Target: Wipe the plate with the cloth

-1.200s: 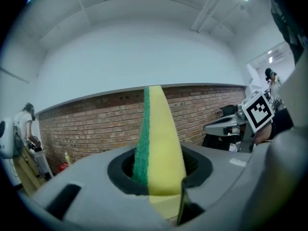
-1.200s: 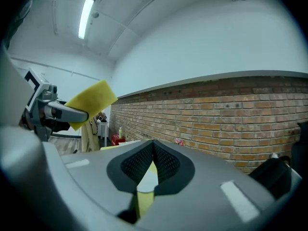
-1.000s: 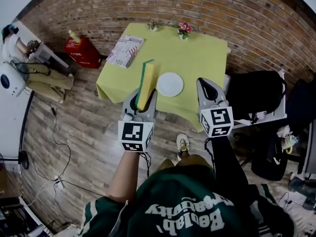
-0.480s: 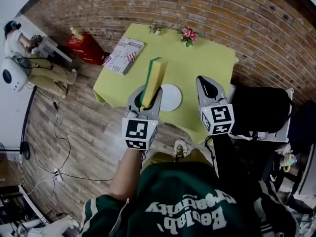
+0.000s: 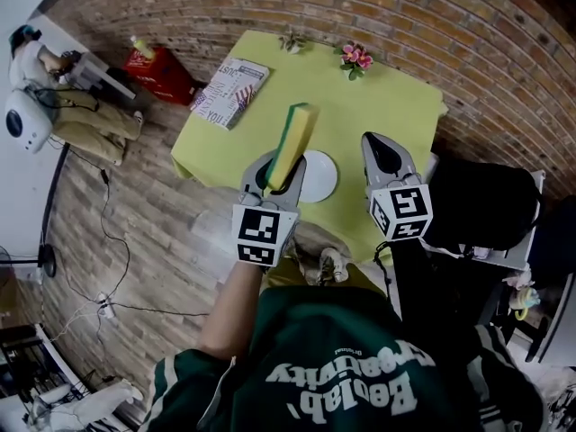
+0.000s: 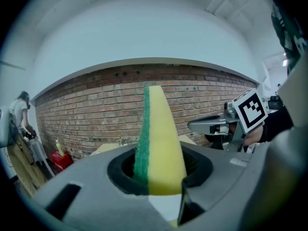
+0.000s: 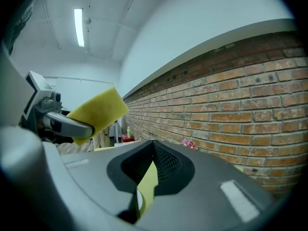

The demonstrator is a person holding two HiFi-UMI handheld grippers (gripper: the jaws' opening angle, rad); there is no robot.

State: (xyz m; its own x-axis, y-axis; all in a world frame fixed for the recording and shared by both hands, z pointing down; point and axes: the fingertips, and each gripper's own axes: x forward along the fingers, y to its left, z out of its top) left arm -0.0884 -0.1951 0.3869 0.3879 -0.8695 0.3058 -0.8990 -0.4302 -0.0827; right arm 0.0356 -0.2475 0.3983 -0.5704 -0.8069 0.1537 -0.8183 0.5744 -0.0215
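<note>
Currently left gripper (image 5: 273,176) clamped on yellow sponge (image 5: 292,140) (green scouring face on its left side). Sponge sticks out past jaw tips, held in air over left rim of white plate (image 5: 319,178). Plate sits near front edge of yellow-green table (image 5: 378,106). Right gripper (image 5: 379,148) fingers together, empty, just right of plate.
</note>
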